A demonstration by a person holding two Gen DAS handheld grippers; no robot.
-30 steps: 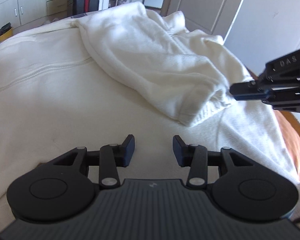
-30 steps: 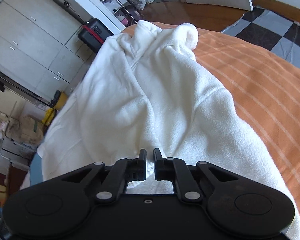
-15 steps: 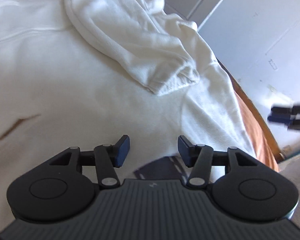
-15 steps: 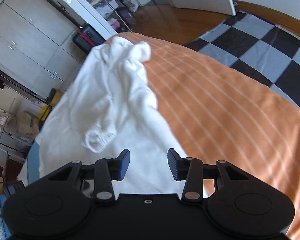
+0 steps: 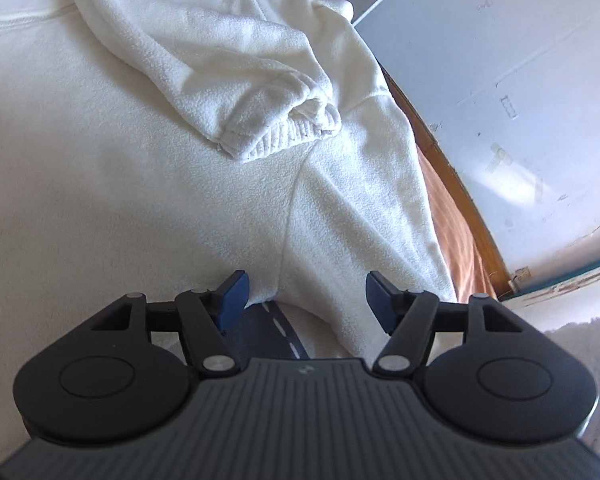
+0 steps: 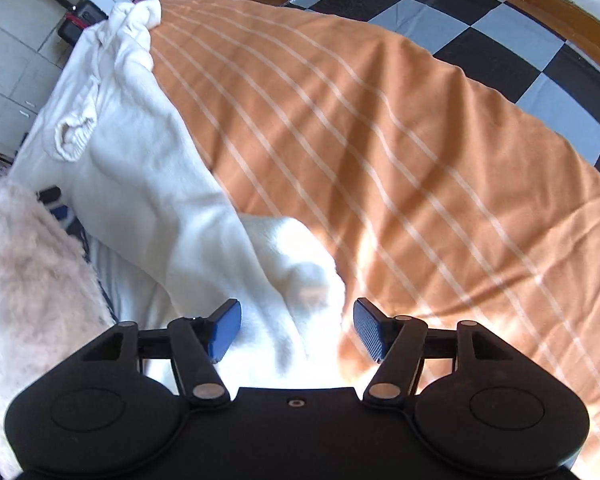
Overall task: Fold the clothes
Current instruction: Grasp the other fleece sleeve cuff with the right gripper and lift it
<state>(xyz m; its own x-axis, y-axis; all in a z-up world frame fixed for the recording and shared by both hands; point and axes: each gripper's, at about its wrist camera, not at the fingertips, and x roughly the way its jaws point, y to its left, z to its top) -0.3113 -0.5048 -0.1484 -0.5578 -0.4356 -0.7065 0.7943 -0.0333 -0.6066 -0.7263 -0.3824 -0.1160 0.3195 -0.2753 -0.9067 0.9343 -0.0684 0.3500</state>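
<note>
The sleeve cuff [image 5: 276, 128] has been released ahead of both tongs, left tongs [image 5: 306, 300] and right tongs [image 6: 296, 330], now opening empty above the white fleece sweatshirt [image 6: 148, 184], so one sleeve fold is judged done.

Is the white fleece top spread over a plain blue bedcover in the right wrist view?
No, the white fleece top lies on an orange bedcover crossed by thin pale stripes.

An orange bedspread with thin white stripes [image 6: 400, 168] fills the frame's right and centre; a white fleece garment [image 6: 140, 184] lies spread along its left side, ribbed cuff [image 6: 73, 136] at upper left.
</note>
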